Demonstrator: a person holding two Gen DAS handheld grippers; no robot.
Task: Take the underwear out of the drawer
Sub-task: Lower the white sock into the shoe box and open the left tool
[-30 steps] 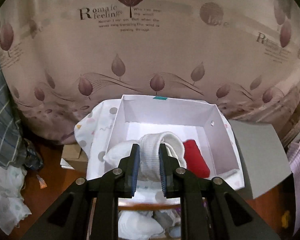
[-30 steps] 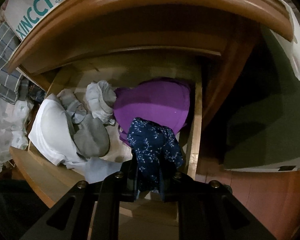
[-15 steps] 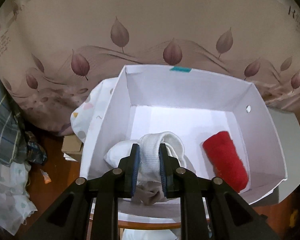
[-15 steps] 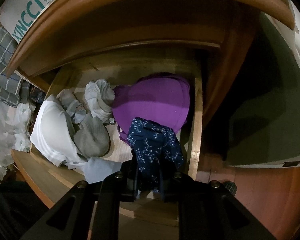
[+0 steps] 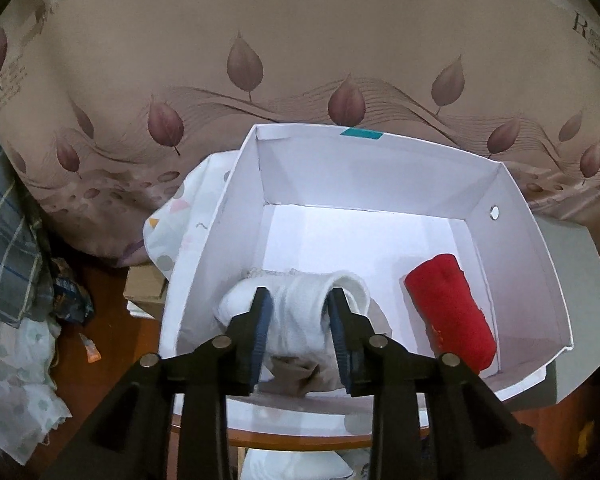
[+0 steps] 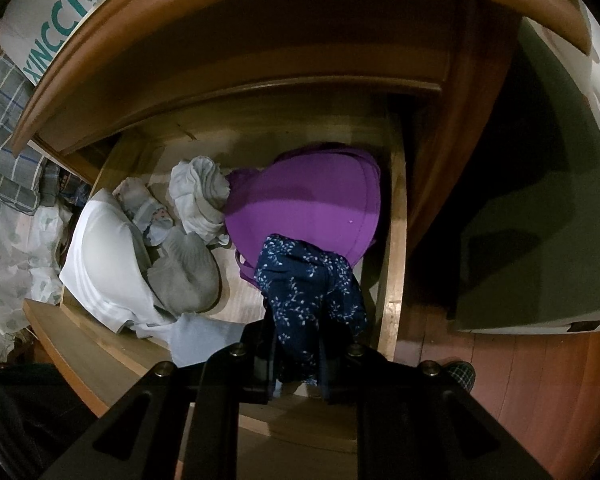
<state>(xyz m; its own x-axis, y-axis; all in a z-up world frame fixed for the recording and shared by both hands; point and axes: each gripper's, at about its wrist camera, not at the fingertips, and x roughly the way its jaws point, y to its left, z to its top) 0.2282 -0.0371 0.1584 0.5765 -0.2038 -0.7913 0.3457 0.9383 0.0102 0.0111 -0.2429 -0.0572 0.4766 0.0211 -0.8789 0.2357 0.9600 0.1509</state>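
Leaf-print bedspread (image 5: 300, 52) behind white box (image 5: 380, 160), left fingers (image 5: 262, 320) opening around white garment (image 5: 300, 316), right fingers (image 6: 268, 344) clamping navy underwear (image 6: 312, 292)

A leaf-printed beige bedspread (image 5: 300, 60) hangs behind; reddish wooden floor (image 6: 520, 380) lies below; dim light, plaid cloth (image 5: 4, 240) at left.

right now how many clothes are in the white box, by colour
white: 1, the white roll between the left fingers
red: 1, the red roll
beige: 1, the beige piece under the white roll
total: 3 in the white box
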